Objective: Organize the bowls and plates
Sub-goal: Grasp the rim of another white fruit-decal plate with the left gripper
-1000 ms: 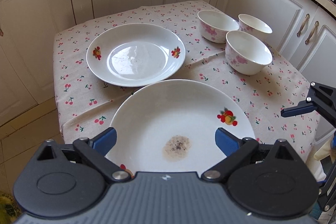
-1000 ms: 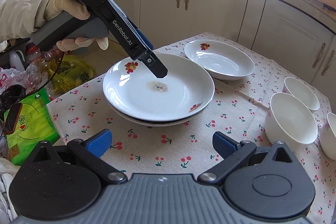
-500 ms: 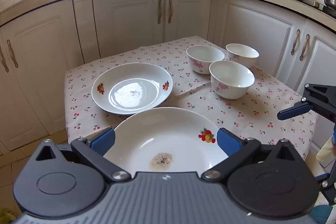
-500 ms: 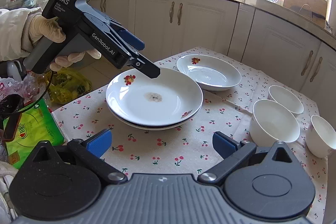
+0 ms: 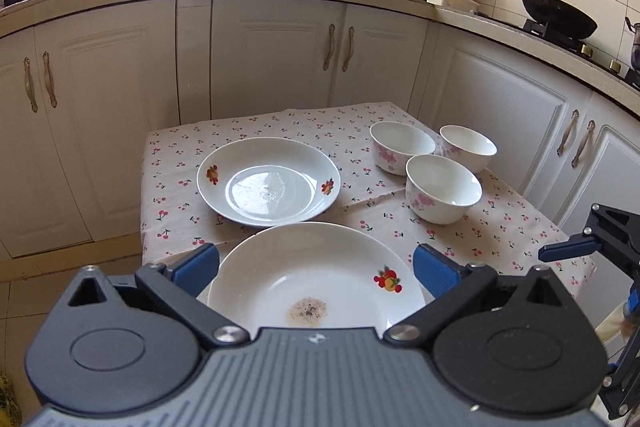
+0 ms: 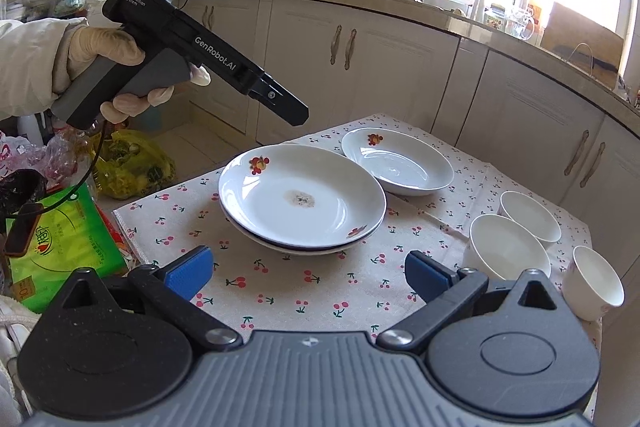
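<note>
A white plate with a brown stain (image 5: 316, 279) (image 6: 302, 205) rests on top of another plate (image 6: 280, 245) at the near edge of the cherry-print table. A clean white plate (image 5: 268, 181) (image 6: 398, 161) lies beyond it. Three white bowls with pink flowers (image 5: 442, 187) (image 6: 506, 247) cluster to the right. My left gripper (image 5: 316, 269) is open and empty, raised above the stained plate; it also shows in the right wrist view (image 6: 294, 113). My right gripper (image 6: 308, 273) is open and empty above the table's near side.
The cherry-print tablecloth (image 5: 500, 227) (image 6: 320, 291) covers a small table ringed by white kitchen cabinets (image 5: 276, 55). A green package (image 6: 60, 247) and bags (image 6: 132, 163) lie on the floor to the left. A wok (image 5: 558, 13) sits on the stove.
My left gripper has lifted up and back from the stained plate, which stays on the stack. My right gripper has pulled back a little.
</note>
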